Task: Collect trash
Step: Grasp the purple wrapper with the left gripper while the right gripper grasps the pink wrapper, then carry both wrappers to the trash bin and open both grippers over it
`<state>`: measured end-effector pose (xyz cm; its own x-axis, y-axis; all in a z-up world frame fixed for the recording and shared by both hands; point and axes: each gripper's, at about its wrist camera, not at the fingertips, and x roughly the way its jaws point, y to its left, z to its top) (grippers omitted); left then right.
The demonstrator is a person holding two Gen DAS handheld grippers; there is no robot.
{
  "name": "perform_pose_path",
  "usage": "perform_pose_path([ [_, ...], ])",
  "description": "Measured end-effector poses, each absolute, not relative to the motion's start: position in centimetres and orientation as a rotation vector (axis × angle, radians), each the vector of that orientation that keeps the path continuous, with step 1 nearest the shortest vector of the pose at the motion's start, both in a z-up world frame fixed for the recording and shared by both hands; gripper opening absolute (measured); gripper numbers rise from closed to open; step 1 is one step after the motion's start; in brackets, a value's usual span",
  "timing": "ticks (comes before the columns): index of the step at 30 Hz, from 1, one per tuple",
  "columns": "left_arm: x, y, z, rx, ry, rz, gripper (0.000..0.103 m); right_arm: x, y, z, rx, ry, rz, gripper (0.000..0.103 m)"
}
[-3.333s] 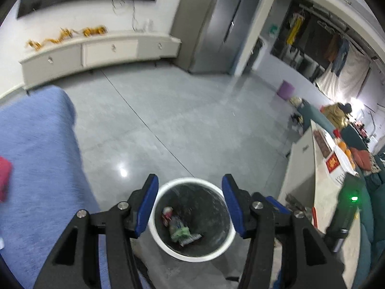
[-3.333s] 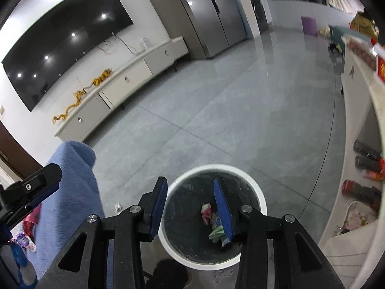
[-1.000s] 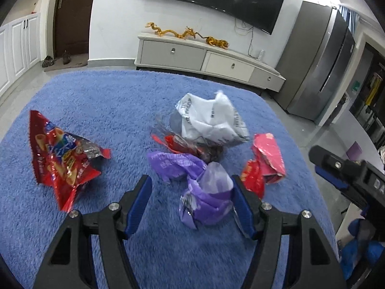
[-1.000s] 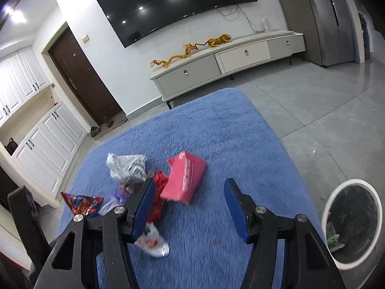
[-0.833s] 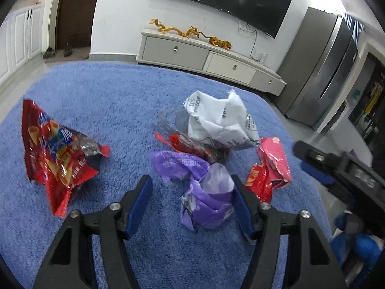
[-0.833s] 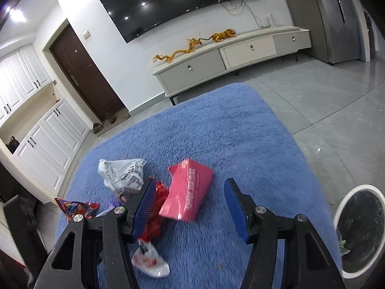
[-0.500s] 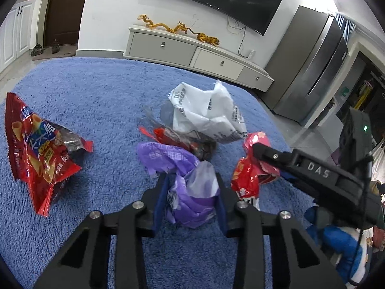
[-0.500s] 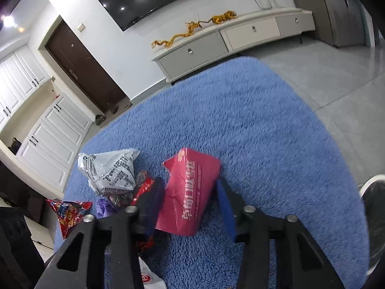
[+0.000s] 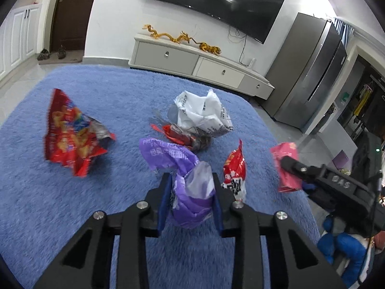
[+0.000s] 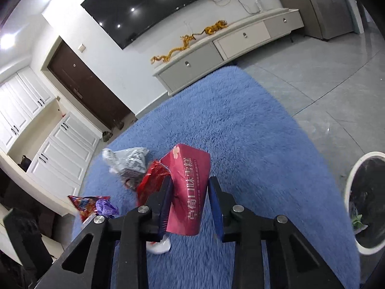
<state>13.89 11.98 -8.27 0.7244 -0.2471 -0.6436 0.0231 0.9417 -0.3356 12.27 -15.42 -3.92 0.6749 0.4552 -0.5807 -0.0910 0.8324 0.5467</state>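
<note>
Trash lies on a blue rug (image 9: 101,192). My left gripper (image 9: 192,196) is shut on a crumpled purple wrapper (image 9: 192,192). My right gripper (image 10: 190,204) is shut on a pink paper packet (image 10: 190,190); both also show in the left wrist view, the packet (image 9: 287,166) at the right. On the rug lie a red snack bag (image 9: 72,132), a white plastic bag (image 9: 202,114) over a red-and-clear wrapper (image 9: 182,137), and a red-and-white wrapper (image 9: 234,173). A white-rimmed bin (image 10: 368,200) stands off the rug at the right.
A low TV cabinet (image 9: 199,65) with gold dragon figures stands against the far wall under a TV. A steel fridge (image 9: 310,82) is at the right. White cupboards (image 10: 57,159) and a dark door (image 10: 91,91) are at the left. Grey tile floor (image 10: 324,77) surrounds the rug.
Both grippers came from over the bin to the rug and closed: the left on the purple wrapper, the right on the pink packet, which now looks lifted a little.
</note>
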Motion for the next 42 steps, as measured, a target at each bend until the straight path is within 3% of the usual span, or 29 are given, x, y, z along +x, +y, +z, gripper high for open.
perform_pose_path([
  [15, 4.0, 12.2, 1.6, -0.304, 0.545, -0.173, 0.029, 1.5, -15.8, 5.9, 0.463, 0.561, 0.353, 0.028],
  [25, 0.1, 6.7, 6.8, -0.247, 0.481, -0.261, 0.029, -3.3, -20.7, 9.2, 0.484, 0.446, 0.308, 0.028],
  [33, 2.0, -3.1, 7.4, -0.171, 0.545, -0.388, 0.029, -4.1, -28.6, 7.5, 0.495, 0.425, 0.130, 0.028],
  [42, 6.8, -16.8, 4.1, -0.048, 0.675, -0.544, 0.029, -2.2, -38.0, 1.2, 0.543, 0.525, -0.092, 0.028],
])
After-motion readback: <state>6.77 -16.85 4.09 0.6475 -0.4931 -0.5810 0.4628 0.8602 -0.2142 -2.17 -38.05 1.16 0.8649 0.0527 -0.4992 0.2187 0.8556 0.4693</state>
